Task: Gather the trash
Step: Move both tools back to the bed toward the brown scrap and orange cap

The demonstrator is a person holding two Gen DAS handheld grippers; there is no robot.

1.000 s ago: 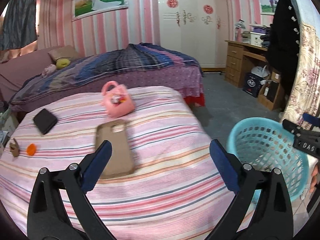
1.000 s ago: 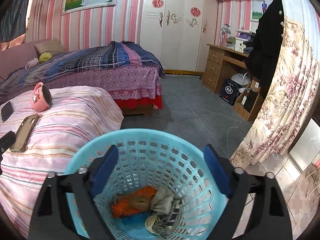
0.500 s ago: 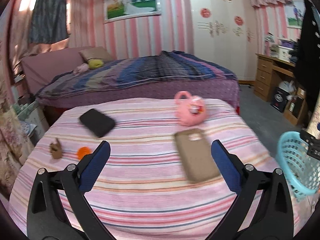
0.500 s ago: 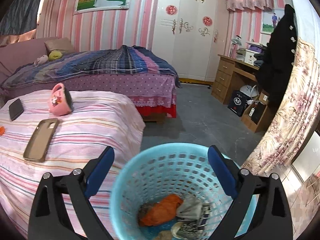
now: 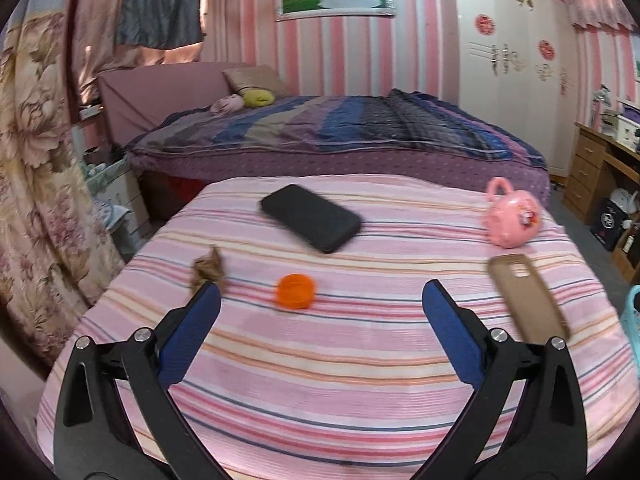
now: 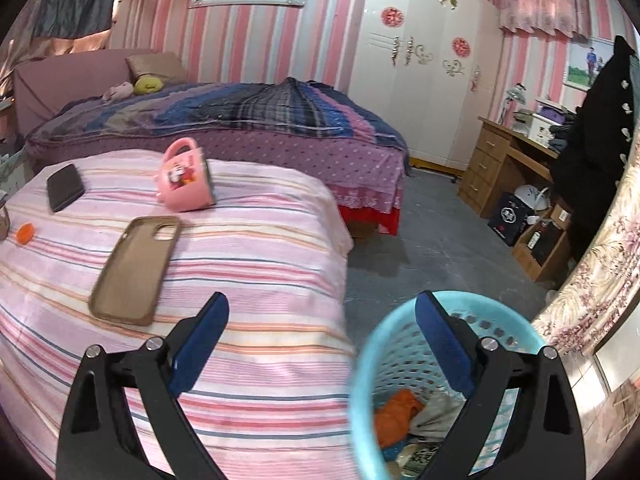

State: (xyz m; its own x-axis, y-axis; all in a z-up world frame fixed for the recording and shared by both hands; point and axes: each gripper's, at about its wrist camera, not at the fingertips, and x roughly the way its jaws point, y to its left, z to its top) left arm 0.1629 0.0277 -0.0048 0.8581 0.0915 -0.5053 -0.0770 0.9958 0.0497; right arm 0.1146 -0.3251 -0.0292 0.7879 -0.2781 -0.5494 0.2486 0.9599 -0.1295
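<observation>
above the striped bedspread (image 5: 320,380) the left gripper (image 5: 320,304) hangs spread and empty, an orange cap (image 5: 295,291) just ahead between its fingers, a brown scrap (image 5: 208,268) by the left fingertip; the right gripper (image 6: 322,316), also spread, straddles the blue basket (image 6: 362,392) rim.

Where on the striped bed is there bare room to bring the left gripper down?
Bare: the near half of the bed, below the orange cap, and the strip between cap and phone case. Crowded: the far left, where the brown scrap, cap and black phone sit close.
</observation>
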